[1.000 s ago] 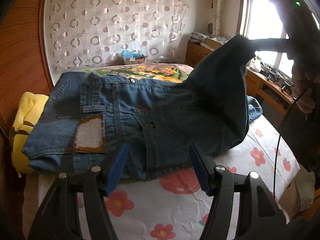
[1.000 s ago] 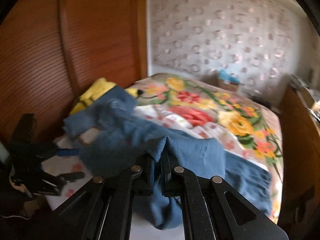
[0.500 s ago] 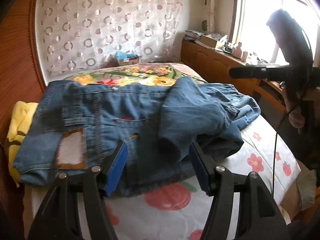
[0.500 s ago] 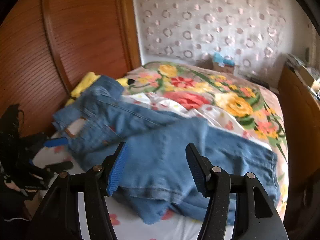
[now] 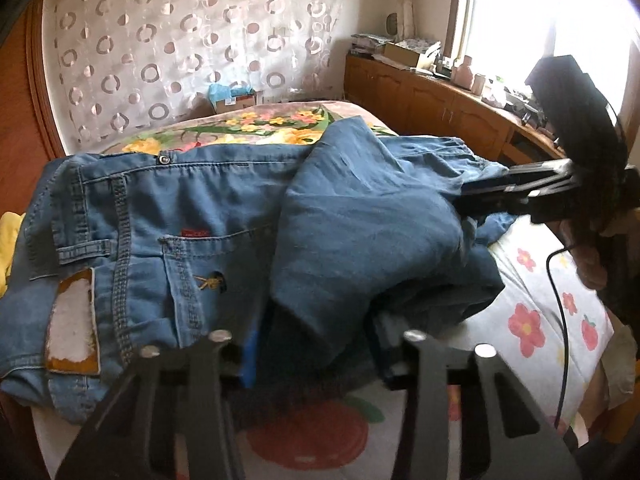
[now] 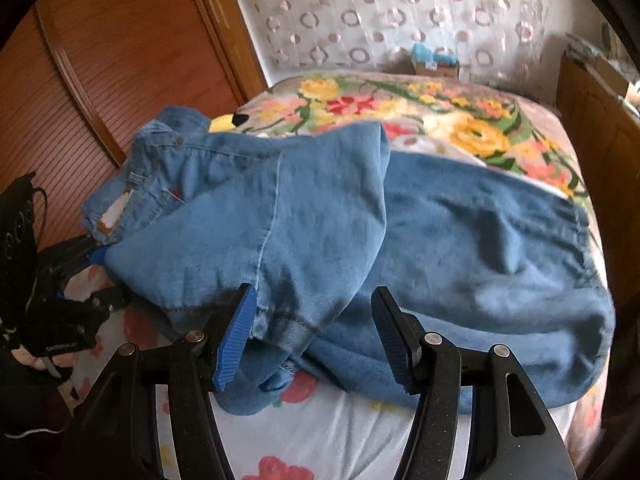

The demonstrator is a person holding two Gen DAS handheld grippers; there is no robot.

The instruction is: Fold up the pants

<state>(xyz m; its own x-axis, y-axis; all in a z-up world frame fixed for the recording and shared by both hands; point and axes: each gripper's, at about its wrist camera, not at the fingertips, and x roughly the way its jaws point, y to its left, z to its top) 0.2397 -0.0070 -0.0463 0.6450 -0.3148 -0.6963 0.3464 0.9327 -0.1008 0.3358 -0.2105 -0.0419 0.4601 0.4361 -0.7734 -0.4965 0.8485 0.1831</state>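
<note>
Left gripper sits low at the near edge of the bed, jaws spread, folded denim lying between them — pads partly buried under the fabric, not closed on it. Right gripper also spread wide, blue pads on either side of the hem of the folded-over leg, nothing pinched. In the left wrist view the right gripper comes in from the right side, its tips against the far edge of the fold; contact there is unclear.

Pants are blue jeans lying across the bed, on the flower-print sheet. Waistband end toward the wooden wardrobe side, back pocket and a tan-and-white patch facing up, metal button at the top edge. Leg section is doubled back over the seat area, bunched and rumpled rather than flat; from the right wrist view the rest of the legs spread to the right, hem end hanging toward the near bed edge.

Just beyond the jeans — a bright floral blanket covering the far part of the bed. Yellow soft item peeks out beside the waistband. Farther back: cardboard box with blue stuff against the circle-patterned curtain, wooden cabinet under the bright window.
</note>
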